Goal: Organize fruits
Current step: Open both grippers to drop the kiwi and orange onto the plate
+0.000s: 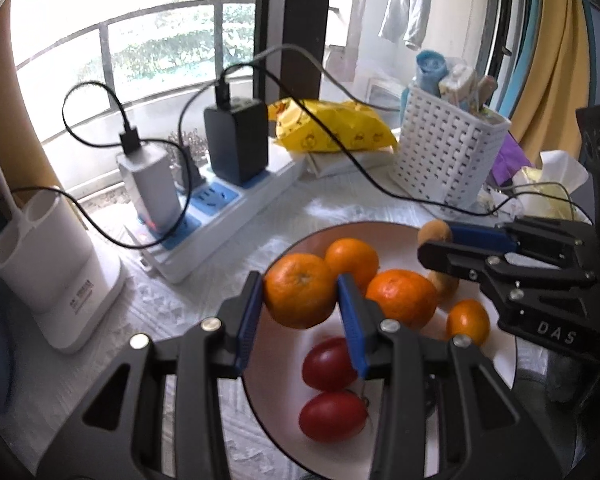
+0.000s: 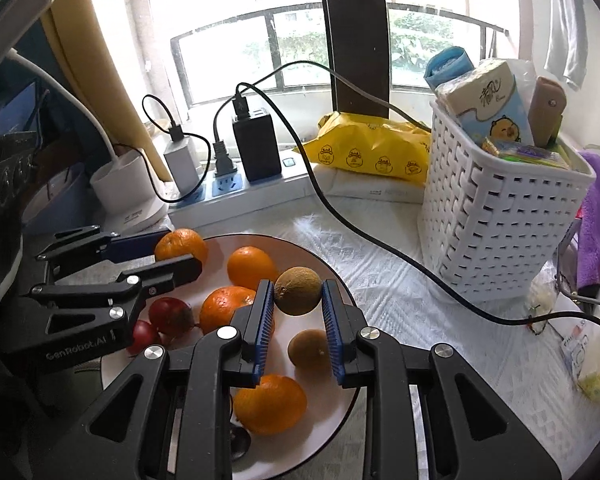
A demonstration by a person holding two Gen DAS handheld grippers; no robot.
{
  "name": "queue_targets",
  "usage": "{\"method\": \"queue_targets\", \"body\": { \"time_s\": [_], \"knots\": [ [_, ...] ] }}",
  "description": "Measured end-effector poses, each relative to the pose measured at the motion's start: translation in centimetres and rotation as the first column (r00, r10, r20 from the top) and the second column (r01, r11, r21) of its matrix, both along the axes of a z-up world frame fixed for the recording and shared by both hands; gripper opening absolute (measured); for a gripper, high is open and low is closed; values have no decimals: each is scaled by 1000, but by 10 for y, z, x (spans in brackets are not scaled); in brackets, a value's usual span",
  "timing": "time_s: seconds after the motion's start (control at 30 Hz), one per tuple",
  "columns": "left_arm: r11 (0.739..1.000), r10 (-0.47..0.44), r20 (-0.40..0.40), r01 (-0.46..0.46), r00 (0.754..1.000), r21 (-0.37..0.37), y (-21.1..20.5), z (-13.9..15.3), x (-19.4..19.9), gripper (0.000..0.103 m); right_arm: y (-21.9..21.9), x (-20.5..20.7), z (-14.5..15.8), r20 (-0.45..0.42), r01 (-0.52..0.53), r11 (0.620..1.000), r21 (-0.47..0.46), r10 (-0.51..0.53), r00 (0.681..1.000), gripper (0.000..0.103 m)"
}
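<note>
A round white plate holds several oranges, two red tomatoes and brown kiwis. My left gripper is shut on an orange and holds it over the plate's left part; it also shows in the right wrist view, shut on that orange. My right gripper is shut on a brown kiwi above the plate; in the left wrist view it grips the kiwi at the plate's far right rim. A second kiwi lies on the plate.
A white power strip with chargers and black cables lies behind the plate. A white woven basket stands to the right, a yellow packet behind, a white holder to the left. A black cable crosses the cloth.
</note>
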State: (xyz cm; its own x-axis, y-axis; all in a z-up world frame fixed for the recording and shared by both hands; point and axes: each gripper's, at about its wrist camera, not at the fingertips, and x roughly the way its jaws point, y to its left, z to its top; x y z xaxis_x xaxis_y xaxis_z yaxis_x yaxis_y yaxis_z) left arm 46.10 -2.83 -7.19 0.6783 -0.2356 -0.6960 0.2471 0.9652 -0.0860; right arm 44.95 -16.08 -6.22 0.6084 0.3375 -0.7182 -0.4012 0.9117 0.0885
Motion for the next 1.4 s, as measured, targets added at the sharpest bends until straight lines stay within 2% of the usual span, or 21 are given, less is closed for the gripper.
{"method": "queue_targets", "body": {
  "time_s": [0.33, 0.4, 0.47, 0.53, 0.8, 1.4],
  "knots": [
    [1000, 9, -34, -8, 999, 27, -6, -6, 1, 40, 2, 1, -3, 3, 32, 999, -40, -32, 999, 27],
    [1000, 11, -20, -11, 1000, 24, -6, -2, -3, 45, 0, 0, -1, 2, 37, 999, -37, -37, 999, 27],
    [1000, 13, -1, -13, 1000, 14, -4, 4, -7, 46, -1, -1, 1, 2, 40, 998, -38, -40, 999, 29],
    [1000, 17, 14, -17, 1000, 16, -3, 10, -11, 46, -2, -3, 3, 3, 44, 998, -38, -44, 999, 39],
    [999, 39, 51, -39, 998, 10, 2, 27, -34, 46, -1, -20, 16, 24, 47, 998, -32, -46, 999, 41],
    [999, 52, 108, -53, 993, 5, 8, 58, -111, 47, 8, -86, 42, 63, 18, 999, -28, -16, 998, 41]
  ]
}}
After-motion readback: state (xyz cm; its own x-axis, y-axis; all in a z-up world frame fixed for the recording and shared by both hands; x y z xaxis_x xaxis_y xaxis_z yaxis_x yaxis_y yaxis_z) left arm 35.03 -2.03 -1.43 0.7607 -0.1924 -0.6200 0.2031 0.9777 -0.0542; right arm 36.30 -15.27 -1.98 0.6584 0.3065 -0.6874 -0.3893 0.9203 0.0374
